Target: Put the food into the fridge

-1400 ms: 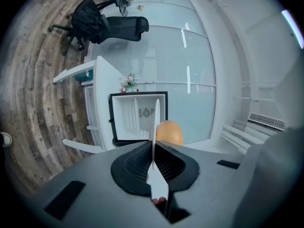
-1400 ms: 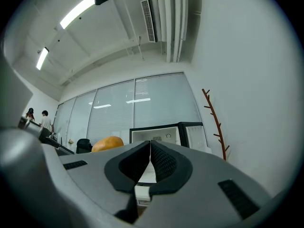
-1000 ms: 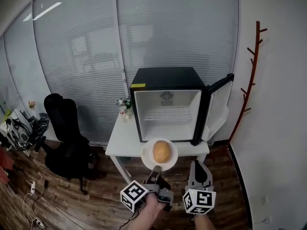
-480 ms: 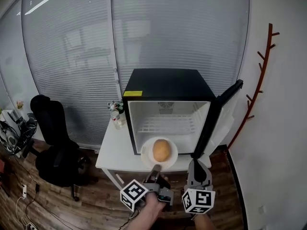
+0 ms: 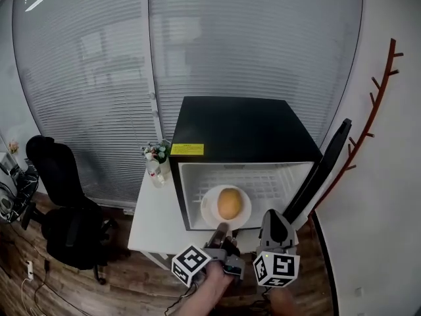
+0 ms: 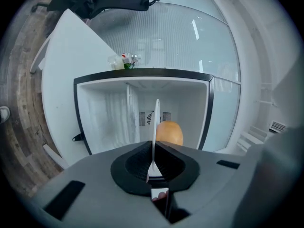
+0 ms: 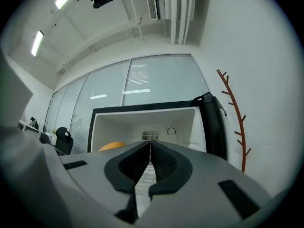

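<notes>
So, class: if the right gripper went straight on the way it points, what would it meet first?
Probably the back wall of the open fridge; the right gripper, shut and empty, aims into it. Depth unclear.

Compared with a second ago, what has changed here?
The left tool carried the round white plate with its orange-brown food forward to the open black mini fridge; the right tool came alongside. Unchanged: left grip on the plate rim, right tool shut and empty, fridge door open.

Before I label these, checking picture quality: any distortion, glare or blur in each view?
Head view: window frames bow, faint room reflections, sharp. Left gripper view: black corners, fridge edges curve. Right gripper view: black corners, lamp reflections on the window.
</notes>
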`<control>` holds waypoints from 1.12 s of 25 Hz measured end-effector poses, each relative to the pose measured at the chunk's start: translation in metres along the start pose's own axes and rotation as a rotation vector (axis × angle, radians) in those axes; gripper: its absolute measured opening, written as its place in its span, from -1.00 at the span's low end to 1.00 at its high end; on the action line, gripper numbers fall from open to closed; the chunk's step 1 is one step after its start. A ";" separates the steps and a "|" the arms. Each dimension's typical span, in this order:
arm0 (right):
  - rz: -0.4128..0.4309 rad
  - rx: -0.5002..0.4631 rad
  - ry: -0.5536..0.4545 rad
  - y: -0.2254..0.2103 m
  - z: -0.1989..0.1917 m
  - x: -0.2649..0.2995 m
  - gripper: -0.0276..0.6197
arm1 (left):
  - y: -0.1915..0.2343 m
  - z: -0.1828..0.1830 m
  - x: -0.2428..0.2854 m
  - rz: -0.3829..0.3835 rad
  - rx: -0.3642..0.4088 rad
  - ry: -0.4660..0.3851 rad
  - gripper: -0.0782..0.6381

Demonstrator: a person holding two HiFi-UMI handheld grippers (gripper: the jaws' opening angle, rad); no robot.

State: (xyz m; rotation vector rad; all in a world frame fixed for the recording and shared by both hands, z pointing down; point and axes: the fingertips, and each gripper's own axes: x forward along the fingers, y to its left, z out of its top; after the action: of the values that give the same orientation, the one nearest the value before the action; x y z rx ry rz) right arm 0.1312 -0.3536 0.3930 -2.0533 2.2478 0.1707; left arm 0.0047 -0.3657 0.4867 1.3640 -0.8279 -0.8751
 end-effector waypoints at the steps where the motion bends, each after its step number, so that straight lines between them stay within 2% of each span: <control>1: -0.005 0.001 -0.001 -0.001 -0.001 0.006 -0.83 | 0.001 0.003 0.006 0.001 0.000 0.003 -0.69; 6: -0.012 0.004 0.013 -0.005 -0.011 0.028 -0.83 | 0.004 0.013 0.029 0.009 0.001 0.004 -0.69; 17: 0.019 0.037 0.024 -0.029 -0.022 0.058 -0.83 | 0.008 0.018 0.064 0.029 0.020 -0.050 -0.69; 21: 0.026 0.052 0.032 -0.037 -0.027 0.062 -0.83 | 0.017 0.019 0.081 0.058 0.032 -0.063 -0.69; 28: 0.039 0.070 0.044 -0.046 -0.032 0.065 -0.83 | 0.041 0.018 0.102 0.135 0.007 -0.079 -0.69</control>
State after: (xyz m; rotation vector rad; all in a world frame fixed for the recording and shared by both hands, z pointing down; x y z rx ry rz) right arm 0.1709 -0.4262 0.4149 -1.9992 2.2854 0.0499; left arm 0.0370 -0.4640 0.5272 1.2704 -0.9733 -0.8253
